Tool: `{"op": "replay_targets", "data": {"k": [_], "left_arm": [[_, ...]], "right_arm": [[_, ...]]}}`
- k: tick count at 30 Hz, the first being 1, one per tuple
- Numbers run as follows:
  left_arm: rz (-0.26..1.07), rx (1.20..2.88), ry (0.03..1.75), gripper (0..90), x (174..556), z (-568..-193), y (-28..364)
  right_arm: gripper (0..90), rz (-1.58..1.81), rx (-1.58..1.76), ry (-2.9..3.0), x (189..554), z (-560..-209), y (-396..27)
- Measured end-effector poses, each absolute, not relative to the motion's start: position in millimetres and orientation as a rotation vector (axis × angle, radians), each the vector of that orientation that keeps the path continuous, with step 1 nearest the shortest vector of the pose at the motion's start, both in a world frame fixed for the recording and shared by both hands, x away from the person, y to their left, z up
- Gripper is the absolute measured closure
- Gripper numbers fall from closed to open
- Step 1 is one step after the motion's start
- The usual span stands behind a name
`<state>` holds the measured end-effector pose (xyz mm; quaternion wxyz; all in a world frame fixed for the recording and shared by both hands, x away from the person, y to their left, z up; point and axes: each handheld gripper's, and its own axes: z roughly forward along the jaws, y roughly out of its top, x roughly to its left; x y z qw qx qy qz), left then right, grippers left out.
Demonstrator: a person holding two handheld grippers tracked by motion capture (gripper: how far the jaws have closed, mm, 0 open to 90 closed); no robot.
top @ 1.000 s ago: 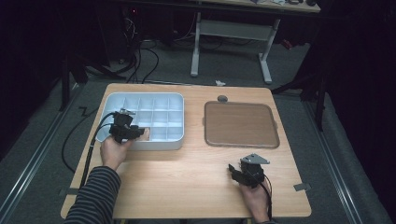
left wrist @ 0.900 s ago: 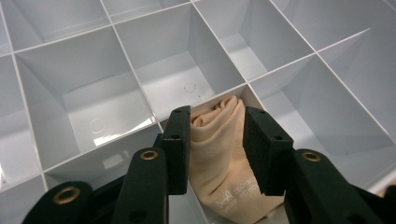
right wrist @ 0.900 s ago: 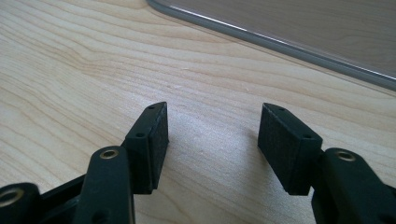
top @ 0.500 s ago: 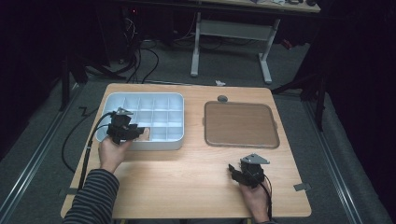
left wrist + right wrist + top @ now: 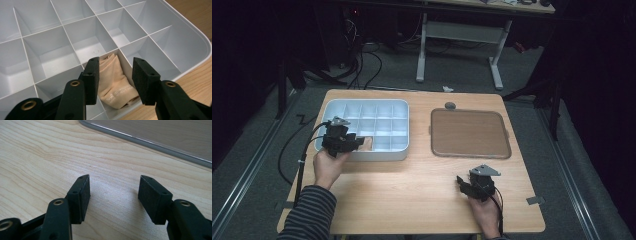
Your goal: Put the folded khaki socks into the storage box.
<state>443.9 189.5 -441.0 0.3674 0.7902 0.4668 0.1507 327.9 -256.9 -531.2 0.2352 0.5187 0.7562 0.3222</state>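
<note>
On the table [image 5: 412,200], the divided box [image 5: 362,107] sat at centre left of the frame and the flat tray [image 5: 469,134] to its right. A folded cloth [image 5: 113,82] lay in a compartment along the box's lower edge, beneath the left gripper [image 5: 343,142]. The right gripper [image 5: 469,187] sat lower right, below the tray.

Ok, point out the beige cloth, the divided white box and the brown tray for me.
beige cloth [image 5: 113,82], left gripper view, middle of its folded face.
divided white box [image 5: 363,155], high view, near outer wall.
brown tray [image 5: 469,132], high view, bare centre of its surface.
</note>
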Motion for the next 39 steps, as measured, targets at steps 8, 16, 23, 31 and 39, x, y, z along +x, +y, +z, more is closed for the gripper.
{"op": "replay_targets", "data": {"k": [8, 16, 23, 31, 39], "left_arm": [[0.389, 2.011, 1.177, 57.2, 434.9, -436.0, 190.5], [0.391, 2.014, 1.155, 56.1, 427.0, -432.7, 189.6], [0.382, 2.015, 1.145, 55.1, 420.7, -432.6, 189.4], [0.384, 1.993, 1.14, 54.5, 413.6, -429.9, 194.0], [0.378, 1.991, 1.135, 53.3, 407.1, -428.7, 197.2]], "right_arm": [[43.2, 0.884, 1.422, 2.075, 327.9, -531.2, -256.9], [43.2, 0.884, 1.423, 2.075, 327.9, -531.2, -256.8], [43.2, 0.885, 1.424, 2.074, 327.9, -531.2, -256.8], [43.2, 0.885, 1.424, 2.074, 327.9, -531.2, -256.8], [43.2, 0.885, 1.424, 2.074, 327.9, -531.2, -256.8]]}}
